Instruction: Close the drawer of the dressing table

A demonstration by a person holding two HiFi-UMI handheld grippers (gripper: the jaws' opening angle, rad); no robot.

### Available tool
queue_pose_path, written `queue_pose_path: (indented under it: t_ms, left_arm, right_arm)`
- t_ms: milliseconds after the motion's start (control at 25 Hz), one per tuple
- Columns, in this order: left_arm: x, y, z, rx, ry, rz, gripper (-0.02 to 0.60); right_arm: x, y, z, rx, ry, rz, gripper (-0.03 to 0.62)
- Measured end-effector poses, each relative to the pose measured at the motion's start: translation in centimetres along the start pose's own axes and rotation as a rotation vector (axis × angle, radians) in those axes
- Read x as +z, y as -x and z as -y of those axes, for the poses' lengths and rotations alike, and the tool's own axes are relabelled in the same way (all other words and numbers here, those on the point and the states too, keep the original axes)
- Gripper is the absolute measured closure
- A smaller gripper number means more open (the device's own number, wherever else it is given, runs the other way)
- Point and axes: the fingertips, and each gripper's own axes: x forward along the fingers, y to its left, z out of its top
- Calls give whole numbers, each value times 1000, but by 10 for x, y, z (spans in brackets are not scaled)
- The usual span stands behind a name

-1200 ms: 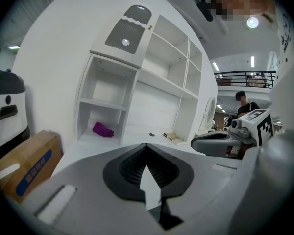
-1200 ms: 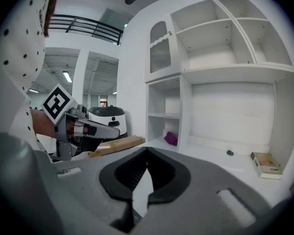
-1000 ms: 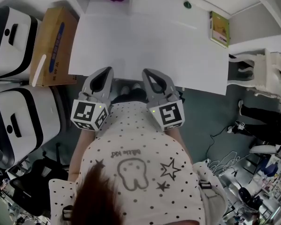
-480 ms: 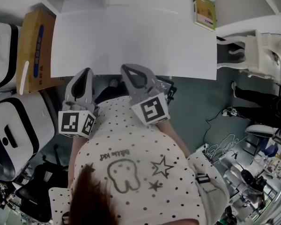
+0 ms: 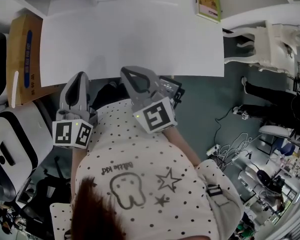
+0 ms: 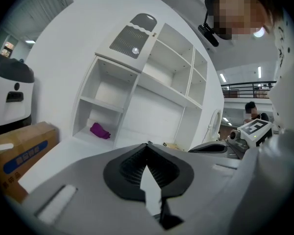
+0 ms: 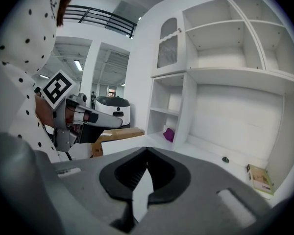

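Nearest to the camera, the head view shows a dotted shirt (image 5: 140, 179), with both grippers held close in front of it, side by side and apart.

Left gripper (image 6: 147, 145): in its own view the jaws meet at the tips, fully together, with nothing between the pads. Its marker cube (image 5: 70, 133) sits against the shirt's left side.

Right gripper (image 7: 147, 150): here too the jaws are closed tip to tip and hold nothing. Its marker cube (image 5: 154, 116) lies just to the right of the other one. From above, it reaches slightly further forward than the left.

Just beyond both tips runs the front edge of the dressing table (image 5: 135, 39), its white top broad and mostly bare. Neither gripper touches it. We cannot make out the drawer in any view: the head view sees only the top, with dark space under its edge, and both gripper views look over it.

On the left edge of the top, a cardboard box (image 5: 21, 59) stands beside it. A white appliance with a black band (image 5: 12, 144) stands left of the person.

Further back on the top we note a small dark round item (image 7: 225, 159) and a thin booklet (image 5: 208, 1) at the right rear corner.

At the back rises a white shelf unit (image 7: 225, 43); a purple object (image 6: 100, 130) lies in its lower left compartment.

A white chair (image 5: 267, 39) stands to the right of the table.
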Motion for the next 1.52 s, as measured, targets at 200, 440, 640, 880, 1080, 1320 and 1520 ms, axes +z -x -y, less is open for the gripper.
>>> queue_pose_path:
  t_ms: [200,440,640,880,1080,1320,1520]
  left_arm:
    - [-2,1,13,-21,-14,7,583]
    - [-3,-14,31,-5,11,-15,581]
    - [0,-19,32,-23,-18,-16,580]
    - [6,-24,35,-46,-30,1,580]
    - [7,-27,33,-68,-32,10,580]
    - [10,-32,37,-89,-38,16,578]
    - [10,-34,36,-81,-33,14,578]
  right_arm:
    - [-3,6,4,-7,-7,2,597]
    - [-9,23,26,-6,-18,5,597]
    - [-9,19,31,-23,-24,4,597]
    - [-8,15,33,-17,-22,-2,596]
    - [-11,11,35,-33,-27,-11,597]
    - [-11,11,39,-46,-27,-9,597]
    - [-11,10,41,-45,-27,-14,597]
